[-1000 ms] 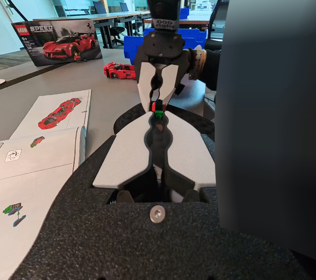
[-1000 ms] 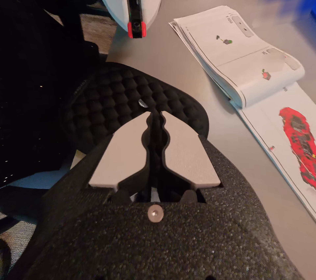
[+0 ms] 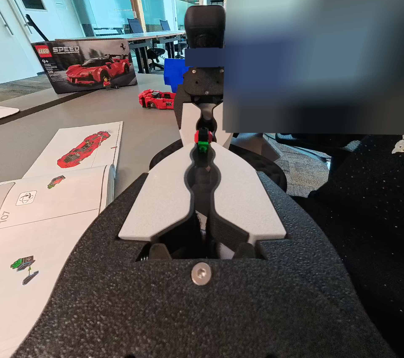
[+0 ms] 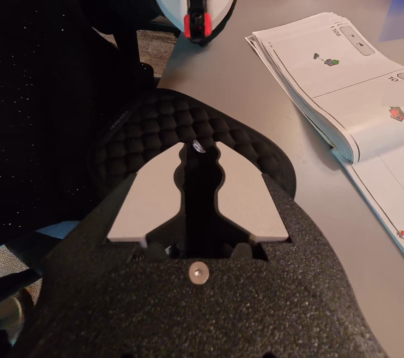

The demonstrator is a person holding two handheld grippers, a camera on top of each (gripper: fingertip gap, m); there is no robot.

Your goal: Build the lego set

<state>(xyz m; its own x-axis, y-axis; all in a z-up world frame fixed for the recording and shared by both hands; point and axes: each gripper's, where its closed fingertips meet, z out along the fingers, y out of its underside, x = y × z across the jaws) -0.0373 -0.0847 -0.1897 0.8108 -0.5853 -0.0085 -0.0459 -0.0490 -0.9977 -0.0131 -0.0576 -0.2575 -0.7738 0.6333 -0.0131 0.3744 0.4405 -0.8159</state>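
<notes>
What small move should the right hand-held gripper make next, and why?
Probably close the right hand-held gripper on the small shiny piece, which lies on the black pad between its open fingertips. The left hand-held gripper is shut on the red, green and black subassembly, held up as if awaiting another part.

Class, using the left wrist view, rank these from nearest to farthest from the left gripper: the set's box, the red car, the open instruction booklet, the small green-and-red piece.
1. small green-and-red piece, at the left gripper tips
2. open instruction booklet, on the left
3. red car, beyond, centre of the table
4. box, far left, at the back
</notes>
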